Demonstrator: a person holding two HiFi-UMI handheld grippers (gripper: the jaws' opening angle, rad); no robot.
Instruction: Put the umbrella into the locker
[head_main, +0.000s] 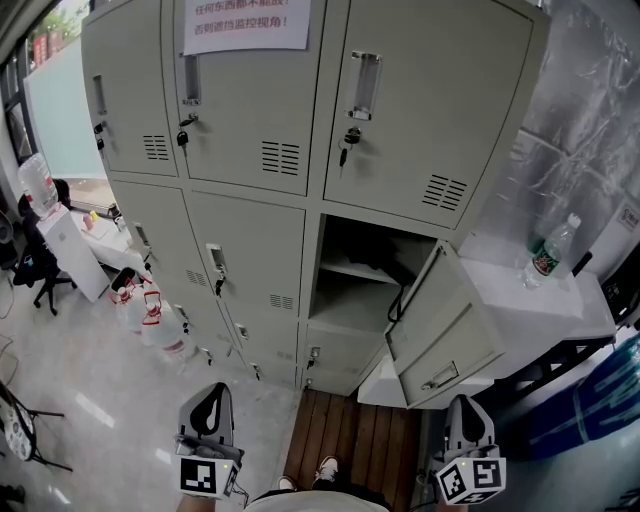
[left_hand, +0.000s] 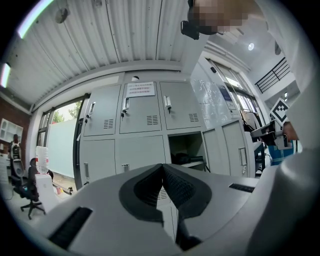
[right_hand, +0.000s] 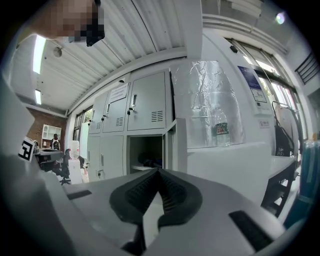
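Umbrella (left_hand: 186, 159) lies farthest off. Nearest, the left gripper (head_main: 210, 396) and right gripper (head_main: 467, 406) hang low, each clenched with its jaws together and empty. Beyond them a locker (head_main: 250, 250) door (head_main: 445, 322) stands open, and the dark bundle rests on the shelf (head_main: 345, 270) inside.

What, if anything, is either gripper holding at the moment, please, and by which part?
Nothing: the left gripper and the right gripper are both shut and empty.
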